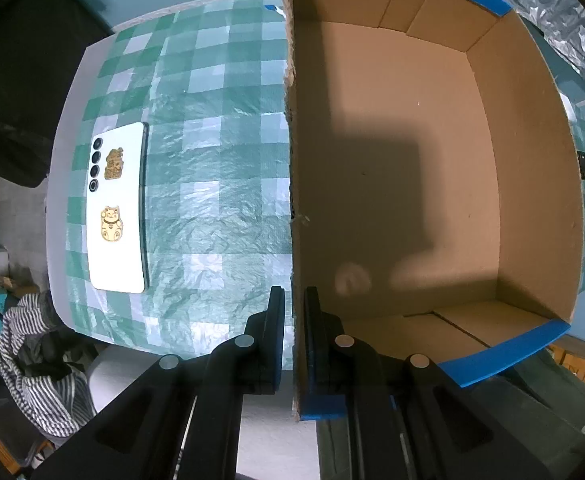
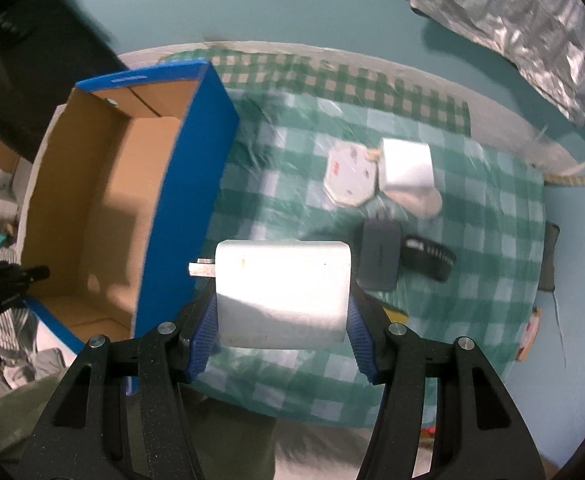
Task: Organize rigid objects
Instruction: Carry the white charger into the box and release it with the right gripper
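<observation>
My left hand-held gripper (image 1: 294, 320) pinches the cardboard box (image 1: 412, 168) wall; my right hand-held gripper (image 2: 280, 320) holds a white charger (image 2: 282, 292).

We see a table (image 2: 372, 380) under a green-checked plastic cloth (image 1: 212, 160); beyond it a pale blue wall (image 2: 292, 0), beside it striped clothing (image 1: 32, 360).

Left gripper (image 1: 294, 316) points down, jaws closed tight on box wall (image 1: 292, 200), one finger outside, one inside. Right gripper (image 2: 282, 316) points down, jaws partway apart, blue pads (image 2: 206, 320) pressed on both sides of white charger (image 2: 282, 288), held clear of table.
</observation>
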`<act>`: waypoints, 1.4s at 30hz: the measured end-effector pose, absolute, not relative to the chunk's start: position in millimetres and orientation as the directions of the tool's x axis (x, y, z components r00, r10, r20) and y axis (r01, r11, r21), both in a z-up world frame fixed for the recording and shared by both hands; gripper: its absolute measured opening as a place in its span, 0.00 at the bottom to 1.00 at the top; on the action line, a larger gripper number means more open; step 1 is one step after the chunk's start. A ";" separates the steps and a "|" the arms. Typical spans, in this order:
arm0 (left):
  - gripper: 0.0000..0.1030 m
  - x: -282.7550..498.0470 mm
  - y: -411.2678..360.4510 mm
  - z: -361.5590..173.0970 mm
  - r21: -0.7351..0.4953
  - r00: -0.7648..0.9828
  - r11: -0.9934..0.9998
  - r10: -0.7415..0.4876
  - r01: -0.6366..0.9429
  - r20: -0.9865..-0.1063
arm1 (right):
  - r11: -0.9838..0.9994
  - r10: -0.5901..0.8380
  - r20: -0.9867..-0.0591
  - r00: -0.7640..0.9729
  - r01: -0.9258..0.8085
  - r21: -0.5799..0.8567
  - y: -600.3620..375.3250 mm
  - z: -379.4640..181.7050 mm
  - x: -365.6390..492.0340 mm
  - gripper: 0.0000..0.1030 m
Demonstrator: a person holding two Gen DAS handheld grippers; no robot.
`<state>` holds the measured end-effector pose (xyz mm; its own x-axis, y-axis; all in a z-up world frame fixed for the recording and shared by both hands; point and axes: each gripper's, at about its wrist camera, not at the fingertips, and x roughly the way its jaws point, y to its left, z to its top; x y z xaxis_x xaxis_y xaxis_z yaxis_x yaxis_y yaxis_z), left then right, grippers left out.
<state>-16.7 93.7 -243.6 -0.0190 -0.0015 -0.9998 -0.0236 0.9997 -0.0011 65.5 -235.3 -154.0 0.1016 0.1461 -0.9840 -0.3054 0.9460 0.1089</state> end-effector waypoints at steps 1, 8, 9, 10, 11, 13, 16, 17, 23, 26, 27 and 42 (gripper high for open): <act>0.09 -17.3 93.4 -243.7 -0.002 -0.018 1.000 -0.003 -0.025 -1.000 | 0.943 0.149 -0.984 0.102 -0.314 0.110 -231.8 -152.2 67.6 0.56; 0.09 -20.7 94.8 -245.3 0.000 -0.020 1.000 -0.001 -0.027 -1.000 | 0.917 0.171 -0.979 0.110 -0.381 0.117 -201.6 -142.7 84.1 0.56; 0.09 -21.1 94.6 -245.2 0.000 -0.020 1.000 -0.001 -0.027 -1.000 | 0.912 0.175 -0.978 0.110 -0.391 0.119 -196.6 -141.8 86.6 0.56; 0.09 -21.3 94.3 -245.7 -0.001 -0.021 1.000 -0.001 -0.027 -1.000 | 0.907 0.179 -0.978 0.110 -0.404 0.121 -191.1 -140.8 89.3 0.56; 0.09 -21.7 93.4 -245.8 -0.001 -0.021 1.000 -0.002 -0.026 -1.000 | 0.902 0.181 -0.977 0.111 -0.414 0.120 -186.3 -140.1 91.5 0.56; 0.09 -22.3 91.9 -246.0 0.001 -0.020 1.000 0.000 -0.023 -1.000 | 0.890 0.185 -0.977 0.110 -0.441 0.119 -174.1 -140.1 96.6 0.56; 0.09 -22.5 89.5 -247.3 0.001 -0.023 1.000 0.000 -0.022 -1.000 | 0.874 0.187 -0.977 0.103 -0.471 0.118 -157.3 -142.9 104.3 0.56; 0.09 -22.3 89.2 -247.6 0.000 -0.025 1.000 0.000 -0.023 -1.000 | 0.870 0.187 -0.977 0.099 -0.478 0.118 -152.4 -143.9 106.6 0.56; 0.09 -20.8 88.2 -247.5 0.002 -0.025 1.000 0.001 -0.019 -1.000 | 0.840 0.186 -0.979 0.079 -0.531 0.117 -119.5 -153.9 119.8 0.56; 0.09 -20.0 89.1 -248.4 0.003 -0.029 1.000 0.003 -0.024 -1.000 | 0.829 0.176 -0.982 0.064 -0.547 0.113 -107.2 -162.0 124.7 0.56; 0.09 -19.8 89.3 -248.4 0.002 -0.030 1.000 0.002 -0.025 -1.000 | 0.826 0.171 -0.983 0.059 -0.553 0.110 -101.4 -165.7 126.7 0.56; 0.09 -20.0 92.8 -252.2 -0.002 -0.041 1.000 -0.003 -0.030 -0.999 | 0.817 0.108 -0.994 -0.027 -0.567 0.104 -72.9 -222.7 136.9 0.56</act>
